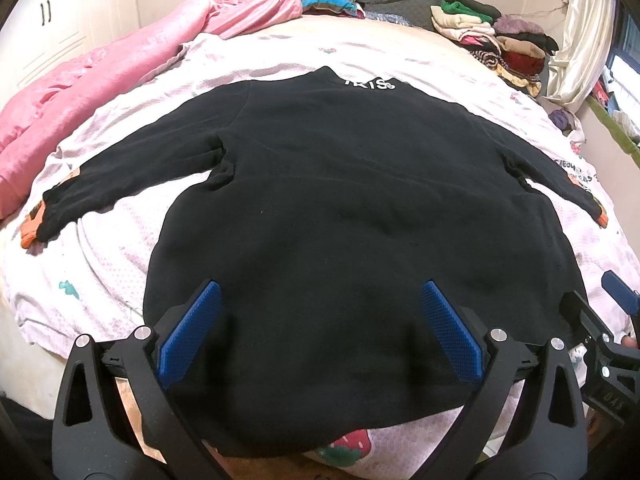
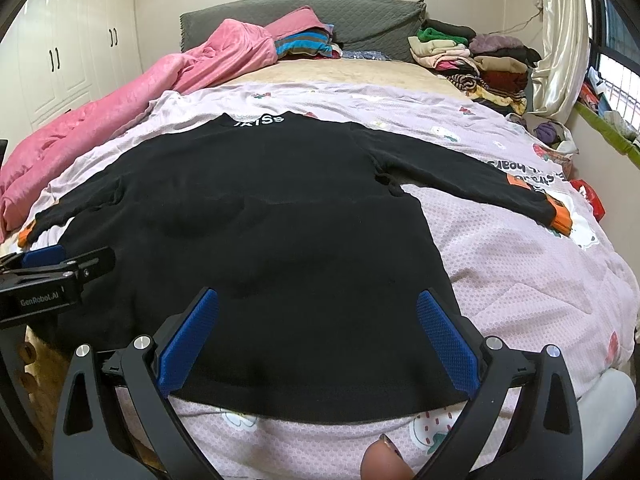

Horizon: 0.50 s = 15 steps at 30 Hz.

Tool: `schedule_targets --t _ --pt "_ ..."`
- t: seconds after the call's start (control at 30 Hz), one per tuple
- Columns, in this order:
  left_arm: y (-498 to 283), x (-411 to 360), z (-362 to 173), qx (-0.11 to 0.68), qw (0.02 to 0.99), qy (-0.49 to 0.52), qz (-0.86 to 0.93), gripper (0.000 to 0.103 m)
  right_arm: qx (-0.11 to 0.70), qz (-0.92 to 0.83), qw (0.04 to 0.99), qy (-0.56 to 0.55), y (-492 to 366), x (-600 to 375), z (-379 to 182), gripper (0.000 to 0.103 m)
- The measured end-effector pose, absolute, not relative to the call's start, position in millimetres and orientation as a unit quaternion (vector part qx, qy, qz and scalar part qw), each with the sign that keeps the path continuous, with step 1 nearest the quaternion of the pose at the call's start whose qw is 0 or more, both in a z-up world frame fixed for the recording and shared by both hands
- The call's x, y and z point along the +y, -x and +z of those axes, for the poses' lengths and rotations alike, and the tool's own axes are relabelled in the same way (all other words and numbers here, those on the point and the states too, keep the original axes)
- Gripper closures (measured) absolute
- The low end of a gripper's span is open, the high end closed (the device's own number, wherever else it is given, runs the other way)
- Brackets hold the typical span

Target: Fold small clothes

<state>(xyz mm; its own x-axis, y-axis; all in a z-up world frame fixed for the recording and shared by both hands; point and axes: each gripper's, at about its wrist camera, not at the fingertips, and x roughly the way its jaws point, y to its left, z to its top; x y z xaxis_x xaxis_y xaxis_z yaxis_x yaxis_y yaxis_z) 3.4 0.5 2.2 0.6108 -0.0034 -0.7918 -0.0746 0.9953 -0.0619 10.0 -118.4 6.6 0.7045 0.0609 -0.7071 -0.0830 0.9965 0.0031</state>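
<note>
The black sweatshirt lies flat on the bed, thick, soft and floppy, best pinched at its near hem corners, while the left hand-held gripper and right hand-held gripper hover wide apart, empty.

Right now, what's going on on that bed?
A person holds a gripper in each hand over a black sweater spread flat on the bed, sleeves out to both sides, collar at the far end. The left gripper and right gripper both hover open near the hem, gripping nothing. No fold has been made yet. A pink blanket and stacked clothes sit farther up the bed.
</note>
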Motion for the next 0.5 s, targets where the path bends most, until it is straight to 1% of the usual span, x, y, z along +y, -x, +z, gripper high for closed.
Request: schedule_targets --t 0.5 --pt "-42.4 -1.9 15.4 0.436 0.898 0.05 0.009 0.009 0.385 0.045 0.922 0.003 -47.4 -117.1 9.2 0.004"
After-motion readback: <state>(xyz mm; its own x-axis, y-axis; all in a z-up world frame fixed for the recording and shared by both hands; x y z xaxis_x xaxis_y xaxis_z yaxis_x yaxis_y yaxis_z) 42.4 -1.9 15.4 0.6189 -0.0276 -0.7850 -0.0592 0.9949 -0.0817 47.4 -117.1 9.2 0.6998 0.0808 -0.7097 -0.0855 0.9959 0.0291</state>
